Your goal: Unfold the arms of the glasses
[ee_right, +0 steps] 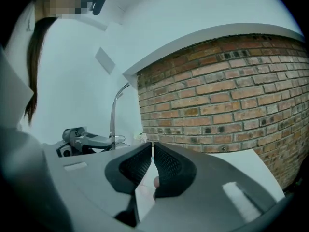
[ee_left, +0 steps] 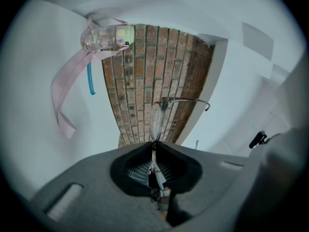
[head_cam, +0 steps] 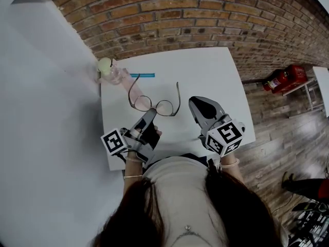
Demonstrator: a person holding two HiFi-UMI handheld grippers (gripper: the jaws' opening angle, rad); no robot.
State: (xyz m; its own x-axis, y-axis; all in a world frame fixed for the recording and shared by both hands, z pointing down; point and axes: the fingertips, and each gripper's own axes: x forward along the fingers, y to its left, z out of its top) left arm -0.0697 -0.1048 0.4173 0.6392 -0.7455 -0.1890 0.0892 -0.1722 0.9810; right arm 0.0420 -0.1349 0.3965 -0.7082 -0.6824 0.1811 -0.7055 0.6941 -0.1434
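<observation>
Head view shows the glasses (head_cam: 164, 107) over the near half of the white table (head_cam: 205, 71), both arms swung out and pointing away from the person. The left gripper (head_cam: 150, 112) is clamped on the front of the frame near the bridge. I cannot tell whether the glasses rest on the table or hang just above it. The right gripper (head_cam: 194, 103) sits just beside the glasses on their right, apart from them.

Left gripper view confirms the hold. The left gripper (ee_left: 153, 146) has its jaws pressed together on a thin part of the frame, and the glasses (ee_left: 157, 122) stand edge-on beyond the tips, one arm reaching off to the right.

Right gripper view has the right gripper (ee_right: 152, 149) with its jaws drawn almost together, only a slit between the ribbed pads and nothing caught in it. One arm of the glasses (ee_right: 114, 115) rises at the left, above the left gripper (ee_right: 82, 139).

At the table's far left corner lies a clear pink bottle (head_cam: 110, 70) with a pale green cap, and a blue stick (head_cam: 142, 75) lies just beside it. Red fire extinguishers (head_cam: 282, 78) stand on the wooden floor to the right.
</observation>
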